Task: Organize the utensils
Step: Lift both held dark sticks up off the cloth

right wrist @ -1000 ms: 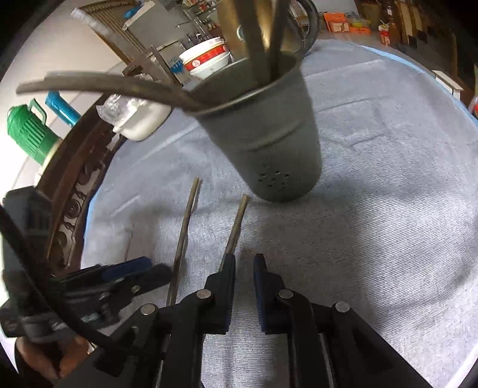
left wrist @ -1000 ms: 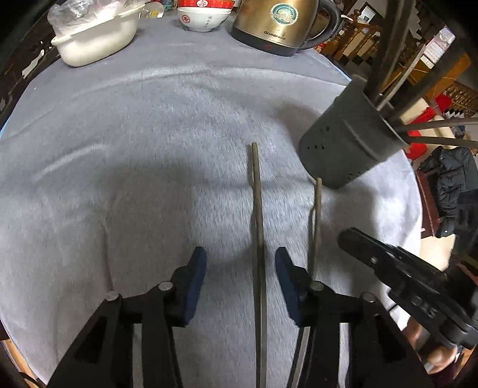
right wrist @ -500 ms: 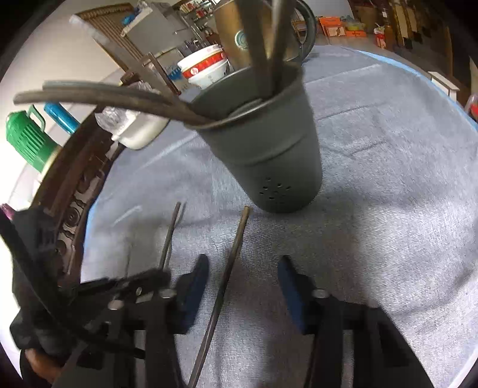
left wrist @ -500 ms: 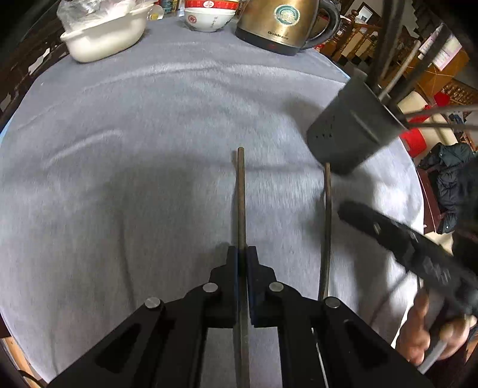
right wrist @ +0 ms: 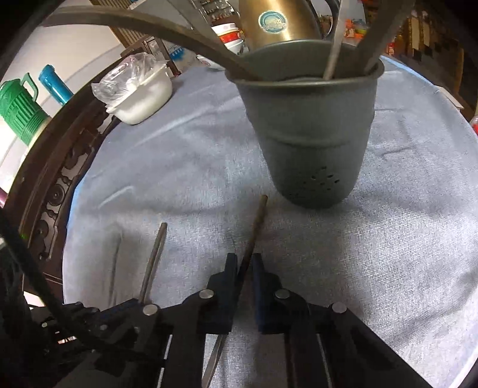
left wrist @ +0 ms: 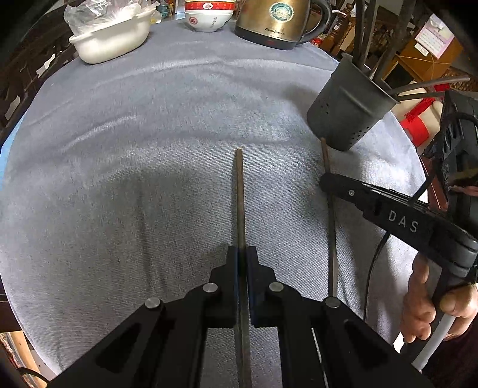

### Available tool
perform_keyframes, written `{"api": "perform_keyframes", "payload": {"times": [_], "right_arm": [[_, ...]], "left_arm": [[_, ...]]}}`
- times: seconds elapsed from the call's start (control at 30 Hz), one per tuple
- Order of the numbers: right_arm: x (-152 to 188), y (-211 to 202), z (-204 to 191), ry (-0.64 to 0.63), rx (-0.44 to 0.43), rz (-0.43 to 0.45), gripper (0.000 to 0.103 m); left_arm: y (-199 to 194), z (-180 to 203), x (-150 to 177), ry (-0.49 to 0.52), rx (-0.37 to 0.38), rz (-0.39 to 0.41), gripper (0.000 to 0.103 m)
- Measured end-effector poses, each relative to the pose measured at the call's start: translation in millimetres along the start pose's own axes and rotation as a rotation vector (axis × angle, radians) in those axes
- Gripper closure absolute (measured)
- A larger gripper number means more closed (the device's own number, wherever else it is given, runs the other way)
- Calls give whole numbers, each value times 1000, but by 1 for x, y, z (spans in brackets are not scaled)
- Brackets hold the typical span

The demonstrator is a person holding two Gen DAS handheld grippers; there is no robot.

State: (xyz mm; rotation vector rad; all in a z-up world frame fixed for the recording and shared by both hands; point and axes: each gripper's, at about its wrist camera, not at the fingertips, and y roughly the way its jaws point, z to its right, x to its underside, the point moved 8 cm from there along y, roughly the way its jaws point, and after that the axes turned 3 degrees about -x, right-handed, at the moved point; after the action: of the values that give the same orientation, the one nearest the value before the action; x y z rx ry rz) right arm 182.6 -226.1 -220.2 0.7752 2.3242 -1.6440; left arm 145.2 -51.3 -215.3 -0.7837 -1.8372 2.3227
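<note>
Two thin dark chopsticks lie on the grey tablecloth. My left gripper is shut on the left chopstick, which sticks out ahead between the pads. My right gripper is shut on the right chopstick, whose tip nearly touches the grey perforated utensil holder. The holder stands upright with several utensils in it. The left chopstick also shows in the right wrist view, and the right chopstick in the left wrist view.
A white tub with a plastic bag, a red-and-white bowl and a brass kettle stand at the table's far edge. A carved dark wooden rim runs along the left. A green jug stands beyond it.
My left gripper closed on the left chopstick. My right gripper opened half a second ago, moved over the right chopstick and has now closed on it.
</note>
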Motion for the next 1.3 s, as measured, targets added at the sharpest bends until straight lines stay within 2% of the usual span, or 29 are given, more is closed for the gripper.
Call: {"api": "perform_keyframes", "payload": {"times": [0.23, 0.53, 0.83, 1.0, 1.13, 1.3], "right_arm": [[-2, 0, 7, 61, -27, -42, 91], [-6, 3, 10, 113, -37, -40, 90], [-10, 4, 4, 50, 47, 25, 93], [-8, 3, 4, 16, 42, 29, 94], [-3, 0, 5, -1, 26, 6, 95], [1, -1, 5, -13, 14, -46, 95]], "left_arm": [[7, 15, -5, 4, -18, 2, 97], [10, 19, -13, 7, -30, 2, 97], [22, 15, -33, -13, 5, -14, 96], [28, 11, -52, -53, 48, -37, 88], [34, 14, -67, -64, 60, -47, 76], [42, 17, -84, -71, 50, -53, 75]]}}
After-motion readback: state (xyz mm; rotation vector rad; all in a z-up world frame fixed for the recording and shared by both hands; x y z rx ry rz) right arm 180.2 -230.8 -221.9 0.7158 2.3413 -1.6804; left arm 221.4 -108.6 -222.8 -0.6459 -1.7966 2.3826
